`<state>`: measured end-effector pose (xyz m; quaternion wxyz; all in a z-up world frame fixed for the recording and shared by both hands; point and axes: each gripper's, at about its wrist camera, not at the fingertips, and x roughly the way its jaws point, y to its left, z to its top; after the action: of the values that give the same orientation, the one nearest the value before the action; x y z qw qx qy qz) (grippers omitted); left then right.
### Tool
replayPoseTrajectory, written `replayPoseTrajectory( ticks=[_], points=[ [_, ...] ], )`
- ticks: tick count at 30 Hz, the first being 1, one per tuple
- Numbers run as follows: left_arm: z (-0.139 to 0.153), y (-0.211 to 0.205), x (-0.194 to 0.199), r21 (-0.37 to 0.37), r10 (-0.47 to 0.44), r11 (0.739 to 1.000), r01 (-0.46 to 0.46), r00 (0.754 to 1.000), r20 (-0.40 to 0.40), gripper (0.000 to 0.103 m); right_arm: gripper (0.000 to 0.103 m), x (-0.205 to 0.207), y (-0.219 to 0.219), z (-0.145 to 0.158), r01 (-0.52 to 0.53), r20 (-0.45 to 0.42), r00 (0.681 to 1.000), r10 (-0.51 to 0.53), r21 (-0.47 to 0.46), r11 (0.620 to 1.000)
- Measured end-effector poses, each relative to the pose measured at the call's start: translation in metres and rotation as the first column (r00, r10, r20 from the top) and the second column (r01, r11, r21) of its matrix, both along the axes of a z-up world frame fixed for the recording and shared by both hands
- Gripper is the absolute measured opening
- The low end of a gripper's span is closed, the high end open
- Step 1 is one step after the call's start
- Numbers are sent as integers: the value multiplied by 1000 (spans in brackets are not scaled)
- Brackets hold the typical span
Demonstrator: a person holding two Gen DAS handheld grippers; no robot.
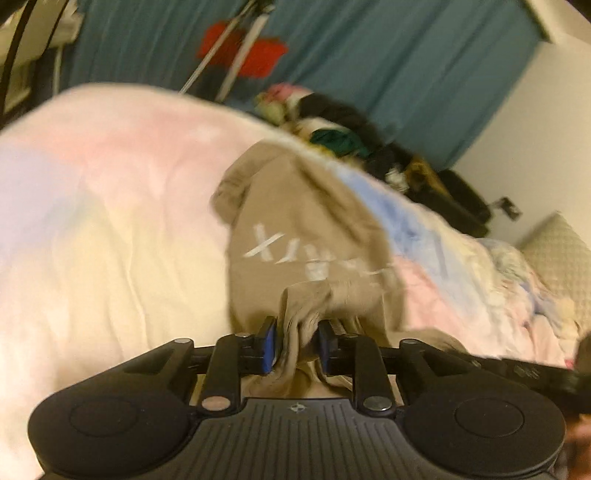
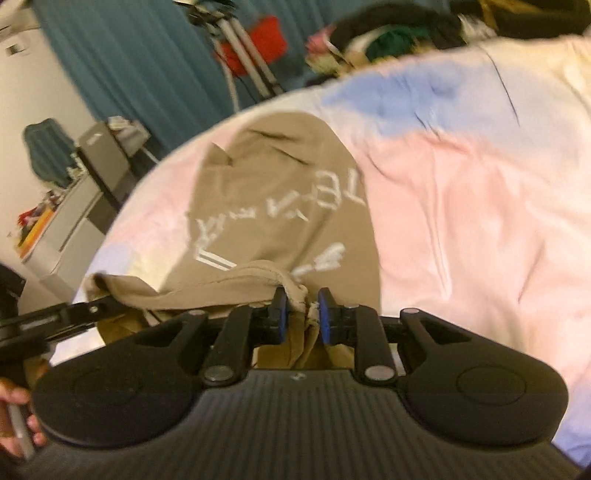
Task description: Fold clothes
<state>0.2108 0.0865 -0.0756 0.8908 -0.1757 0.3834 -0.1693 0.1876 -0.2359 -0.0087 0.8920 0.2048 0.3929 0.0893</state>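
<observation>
A tan shirt [image 1: 295, 221] with white lettering lies on a pastel pink, blue and cream blanket [image 1: 110, 203]. Its near edge is bunched up between the blue pads of my left gripper [image 1: 297, 338], which is shut on the cloth. In the right wrist view the same tan shirt [image 2: 277, 184] has its near hem folded over and raised in a ridge. My right gripper [image 2: 302, 314] is shut on that hem, which fills most of the narrow gap between its pads. Both frames are blurred.
A pile of mixed clothes [image 1: 351, 136] [image 2: 388, 33] sits at the bed's far edge before a teal curtain [image 1: 406, 66]. A tripod [image 1: 236, 48] [image 2: 243, 55] stands there. A quilted pillow [image 1: 561, 258] is at right, a grey cabinet [image 2: 103, 158] at left. A hand [image 2: 14, 406] shows.
</observation>
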Motion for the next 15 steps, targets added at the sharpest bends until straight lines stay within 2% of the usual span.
replayPoseTrajectory(
  ticks=[3,5,7,10,13,15],
  points=[
    [-19,8,4,-59,28,998,-29,999,-21,37,37,0,3,-11,5,-22,1000,-6,-18,1000],
    [-22,6,3,-65,24,998,-24,1000,-3,46,48,-2,12,-15,-22,-18,1000,21,-49,999],
    [-20,-2,0,-38,19,999,-18,999,29,49,70,0,24,-17,-60,-4,998,60,-100,993],
    [-16,-13,-10,0,13,1000,-13,997,78,54,71,3,42,-25,-86,23,995,95,-264,961],
    [-12,-18,-24,24,27,999,-29,996,89,56,71,4,41,-32,28,49,999,-11,-359,933],
    [-13,-17,-28,31,40,999,-42,996,85,56,71,0,30,-30,171,125,983,-135,-348,922]
  ],
)
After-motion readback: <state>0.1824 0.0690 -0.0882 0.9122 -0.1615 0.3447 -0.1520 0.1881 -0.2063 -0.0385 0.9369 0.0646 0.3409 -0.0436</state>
